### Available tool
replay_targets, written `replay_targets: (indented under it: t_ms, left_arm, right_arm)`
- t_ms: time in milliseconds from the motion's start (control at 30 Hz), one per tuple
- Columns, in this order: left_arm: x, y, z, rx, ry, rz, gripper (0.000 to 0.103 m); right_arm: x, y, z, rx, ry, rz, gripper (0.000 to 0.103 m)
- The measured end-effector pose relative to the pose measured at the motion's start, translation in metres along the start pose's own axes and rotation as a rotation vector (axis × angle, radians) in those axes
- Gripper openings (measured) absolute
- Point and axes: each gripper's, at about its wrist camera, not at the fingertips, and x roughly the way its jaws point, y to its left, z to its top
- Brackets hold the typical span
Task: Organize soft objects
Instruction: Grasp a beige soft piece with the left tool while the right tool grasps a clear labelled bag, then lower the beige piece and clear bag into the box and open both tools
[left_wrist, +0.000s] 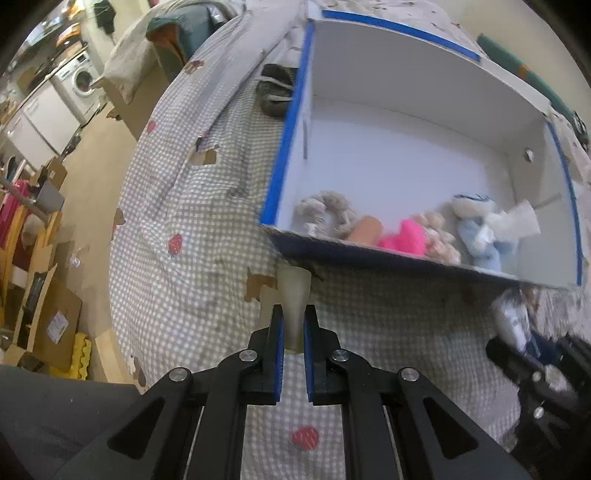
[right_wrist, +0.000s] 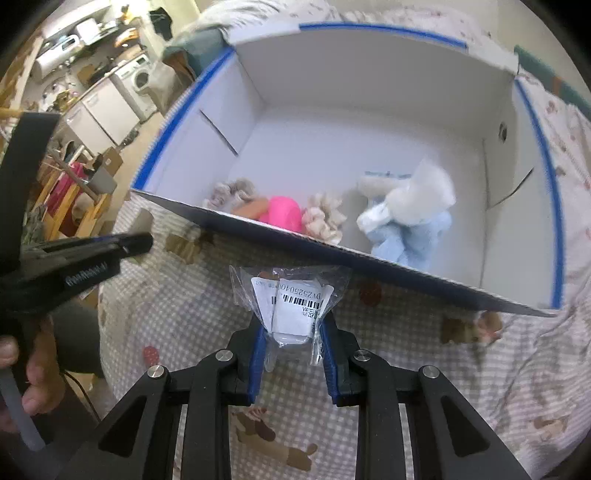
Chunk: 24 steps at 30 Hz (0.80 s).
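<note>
Gingham bedspread (left_wrist: 207, 206), washing machine (left_wrist: 83, 79) beyond, cardboard-strewn floor (left_wrist: 96, 155)

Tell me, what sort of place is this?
Probably a lived-in home: a bed with a checked sheet, a washing machine beside white cupboards, and cardboard stacked on the floor.

Black left tongs (left_wrist: 293, 325) with blue pads, silver screws, black right tongs (right_wrist: 291, 332) alike, white lettering on left tongs' side.
</note>
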Motion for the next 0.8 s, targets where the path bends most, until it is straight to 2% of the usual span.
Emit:
replay_targets:
  t_ms: [100, 233, 400, 567, 800]
  left_arm:
    - [-0.010, -0.006, -0.004, 0.012, -0.024, 0.001, 0.008]
    - [-0.024, -0.010, -0.001, 0.033, -0.053, -0.008, 0.008]
    - [-0.053, -0.012, 0.014, 0.038, -0.132, -0.024, 0.008]
    - [-0.075, -0.021, 0.038, 0.068, -0.219, -0.029, 0.008]
    - [-0.070, -0.038, 0.078, 0.123, -0.219, -0.054, 0.008]
  right_arm:
    - [-0.005, -0.003, 0.006, -0.001, -0.039, 0.014, 0.029]
    - [-0.032, -0.035, -0.001, 0.025, -0.104, 0.040, 0.029]
    - [-0.053, -0.051, 0.003, 0.066, -0.165, 0.076, 0.029]
    - [-0.068, -0.066, 0.017, 0.090, -0.222, 0.072, 0.029]
    - [-0.086, -0.084, 0.045, 0.092, -0.274, 0.049, 0.029]
